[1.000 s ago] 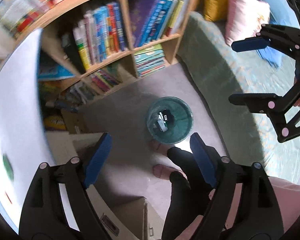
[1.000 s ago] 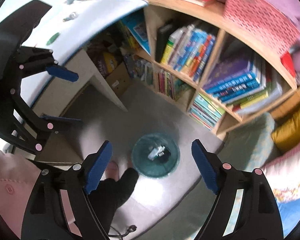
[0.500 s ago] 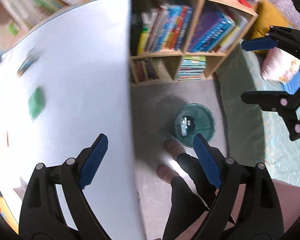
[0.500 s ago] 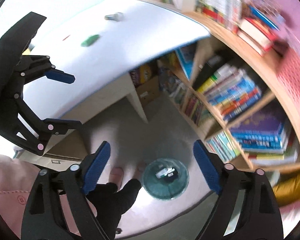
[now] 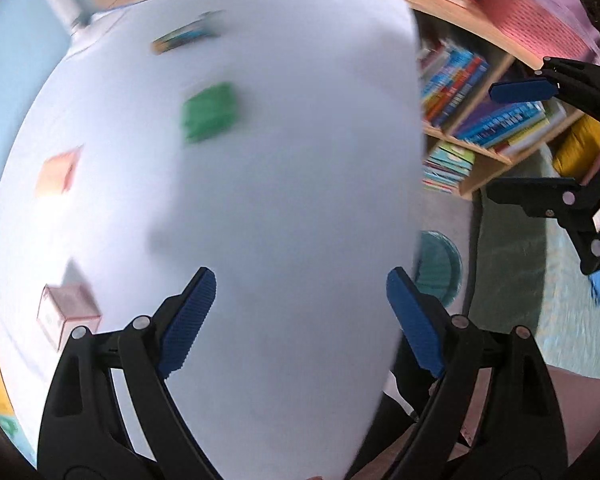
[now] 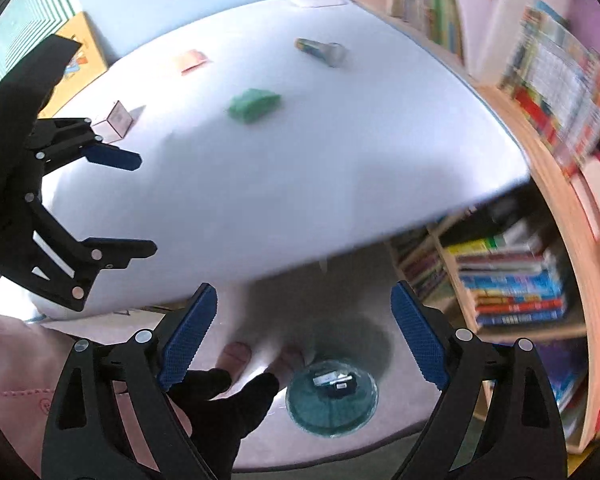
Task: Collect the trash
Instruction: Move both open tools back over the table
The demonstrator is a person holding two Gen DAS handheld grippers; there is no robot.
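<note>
Both tongs — left (image 5: 296, 320), right (image 6: 304, 332) — stand wide and empty. Trash lies on the tabletop (image 6: 340, 168): the green packet (image 6: 253, 105) sits mid-surface, the bin (image 6: 332, 400) on the floor. Approach the packet level — straddle it fully before closing.
</note>
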